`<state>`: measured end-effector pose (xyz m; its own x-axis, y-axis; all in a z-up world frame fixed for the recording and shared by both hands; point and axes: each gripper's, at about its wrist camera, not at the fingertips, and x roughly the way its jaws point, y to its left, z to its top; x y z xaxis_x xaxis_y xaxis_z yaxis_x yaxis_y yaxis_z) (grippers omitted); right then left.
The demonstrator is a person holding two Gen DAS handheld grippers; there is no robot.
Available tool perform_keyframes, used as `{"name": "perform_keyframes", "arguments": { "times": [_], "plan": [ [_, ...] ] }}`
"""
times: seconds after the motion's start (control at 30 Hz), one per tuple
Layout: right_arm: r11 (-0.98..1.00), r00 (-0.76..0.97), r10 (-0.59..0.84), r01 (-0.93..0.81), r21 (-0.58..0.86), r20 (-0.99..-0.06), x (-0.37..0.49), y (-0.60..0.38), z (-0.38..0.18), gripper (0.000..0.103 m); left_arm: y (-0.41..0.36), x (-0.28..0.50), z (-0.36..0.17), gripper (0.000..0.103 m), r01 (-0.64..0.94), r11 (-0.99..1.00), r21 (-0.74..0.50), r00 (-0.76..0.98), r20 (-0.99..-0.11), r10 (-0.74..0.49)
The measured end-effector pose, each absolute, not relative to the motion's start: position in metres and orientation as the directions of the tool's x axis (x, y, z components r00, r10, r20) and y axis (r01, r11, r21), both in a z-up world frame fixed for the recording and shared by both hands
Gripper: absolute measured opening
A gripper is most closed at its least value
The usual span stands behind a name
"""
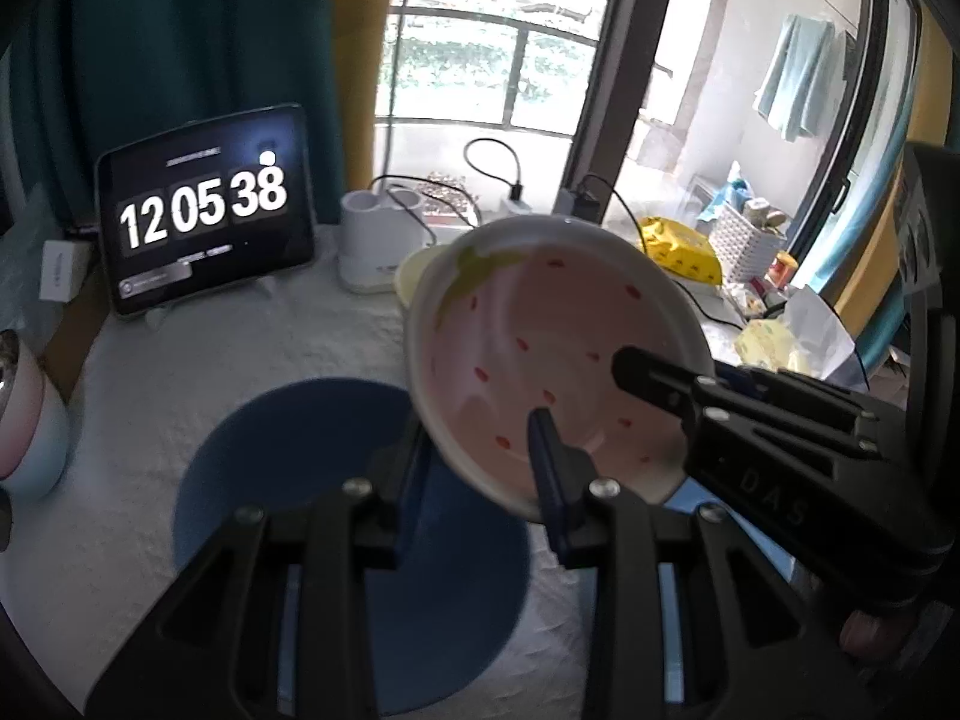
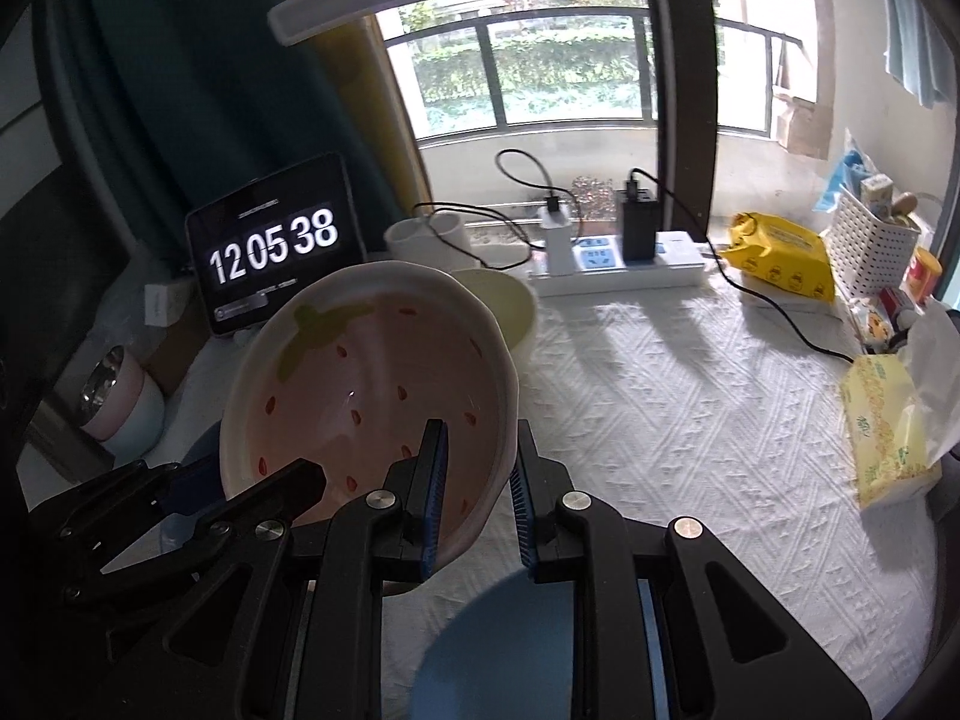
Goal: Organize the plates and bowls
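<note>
A pink strawberry-patterned bowl hangs tilted above the table, held by both grippers. My left gripper is shut on its near rim, one finger inside the bowl and one beneath. My right gripper is shut on the rim too, with blue pads on either side of the wall. Each gripper shows in the other's view: the right gripper enters from the right, the left gripper from the lower left. Below lies a round blue plate. A pale yellow-green bowl sits behind.
A tablet clock and a white holder stand at the back. A power strip with cables, a yellow pack, a white basket and a tissue pack line the right. A pink-and-blue cup stands left. The white textured tablecloth covers the table.
</note>
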<state>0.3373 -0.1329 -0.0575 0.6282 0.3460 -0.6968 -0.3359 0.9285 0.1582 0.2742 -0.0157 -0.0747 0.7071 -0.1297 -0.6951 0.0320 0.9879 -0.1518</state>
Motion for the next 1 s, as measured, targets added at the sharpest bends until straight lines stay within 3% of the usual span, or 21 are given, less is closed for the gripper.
{"name": "perform_keyframes", "arguments": {
  "times": [0.4,1.0],
  "plan": [
    [0.9,0.589,0.389,-0.408,0.155,-0.709,0.322,-0.081,-0.065,0.022,0.034,0.25,-0.08,0.034,-0.034,0.987,-0.158,0.709,-0.7,-0.087],
    [0.884,0.487,0.364,-0.449,0.13,-0.794,0.309,-0.037,-0.122,0.022,0.062,0.238,-0.115,0.034,-0.06,0.993,-0.098,0.64,-0.767,-0.037]
  ]
}}
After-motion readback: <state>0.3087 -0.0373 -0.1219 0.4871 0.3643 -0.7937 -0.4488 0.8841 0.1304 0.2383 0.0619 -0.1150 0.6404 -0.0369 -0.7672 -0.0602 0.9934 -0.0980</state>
